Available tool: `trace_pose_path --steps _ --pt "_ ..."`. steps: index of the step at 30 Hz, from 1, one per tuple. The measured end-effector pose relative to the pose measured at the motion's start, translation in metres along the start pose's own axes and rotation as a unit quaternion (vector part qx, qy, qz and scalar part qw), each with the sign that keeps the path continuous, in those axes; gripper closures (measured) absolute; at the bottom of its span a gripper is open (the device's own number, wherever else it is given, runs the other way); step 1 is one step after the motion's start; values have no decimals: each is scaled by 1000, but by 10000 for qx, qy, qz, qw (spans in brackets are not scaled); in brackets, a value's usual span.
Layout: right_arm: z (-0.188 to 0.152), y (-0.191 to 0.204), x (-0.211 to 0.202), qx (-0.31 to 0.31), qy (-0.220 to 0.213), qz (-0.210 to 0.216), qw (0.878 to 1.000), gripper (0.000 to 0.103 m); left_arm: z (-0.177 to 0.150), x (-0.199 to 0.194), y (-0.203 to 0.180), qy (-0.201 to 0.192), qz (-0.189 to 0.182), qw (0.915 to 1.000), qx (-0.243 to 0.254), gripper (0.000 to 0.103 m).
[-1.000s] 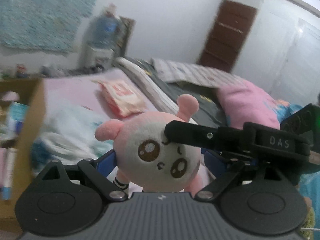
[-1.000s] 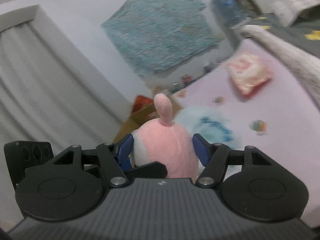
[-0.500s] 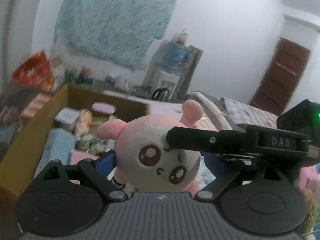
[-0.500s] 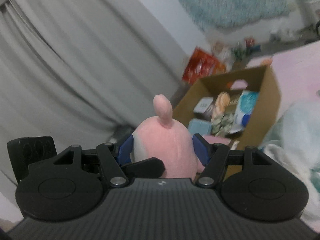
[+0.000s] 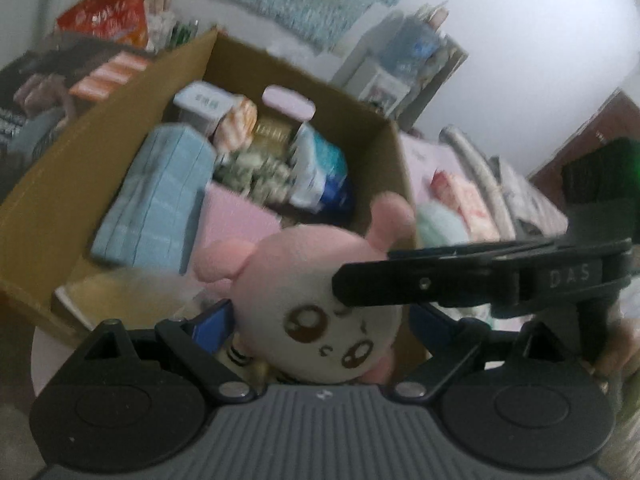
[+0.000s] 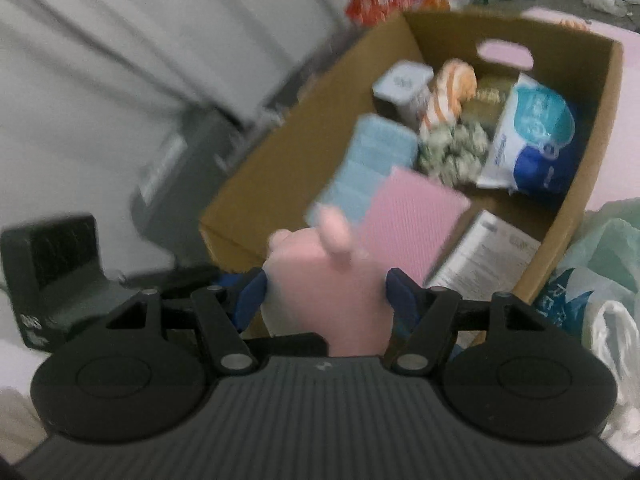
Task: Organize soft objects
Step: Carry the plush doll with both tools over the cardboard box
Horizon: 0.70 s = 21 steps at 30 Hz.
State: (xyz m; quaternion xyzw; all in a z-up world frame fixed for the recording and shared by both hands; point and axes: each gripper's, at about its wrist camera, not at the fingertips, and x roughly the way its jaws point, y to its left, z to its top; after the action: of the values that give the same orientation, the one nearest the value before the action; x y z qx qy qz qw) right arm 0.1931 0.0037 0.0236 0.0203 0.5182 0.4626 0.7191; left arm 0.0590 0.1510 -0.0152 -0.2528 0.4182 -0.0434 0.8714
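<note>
The plush sits between both tongs at once. The right tongs hold its pink back, blue pads against either side; their jaws have just been opening a touch, yet the toy still fills the gap and looks gripped. The left tongs frame the face from the other side, pads close at its flanks, but blur and the right tool's black finger lying across the forehead hide the contact, so I cannot tell whether they clamp it.

What has changed is the backdrop. A second ago the bed and a pink pillow lay beyond the toy; now the open box fills the space ahead of and below both tongs. The plush has been carried from over the bed to just short of the box's near wall, still in the air.

Inside, beyond the toy, lie a blue cloth, a pink cloth and a wipes pack, with a leaflet nearest the right pad.

My reading: transport is nearly over, and the drop remains. The slight easing of the right jaws may be its start.
</note>
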Motion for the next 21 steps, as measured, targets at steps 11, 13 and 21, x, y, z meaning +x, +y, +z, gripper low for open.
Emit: trace_pose_path --steps 11,13,21 --pt "16 -3 7 -282 200 -553 9979 37 -7 -22 6 -258 -104 9996 56 8" --pt "21 -4 11 -266 132 -525 9982 48 -6 -27 7 -397 -73 9992 65 8" --pt "21 -1 52 -233 685 -428 9965 56 -9 -54 14 -800 58 9968 -11 8"
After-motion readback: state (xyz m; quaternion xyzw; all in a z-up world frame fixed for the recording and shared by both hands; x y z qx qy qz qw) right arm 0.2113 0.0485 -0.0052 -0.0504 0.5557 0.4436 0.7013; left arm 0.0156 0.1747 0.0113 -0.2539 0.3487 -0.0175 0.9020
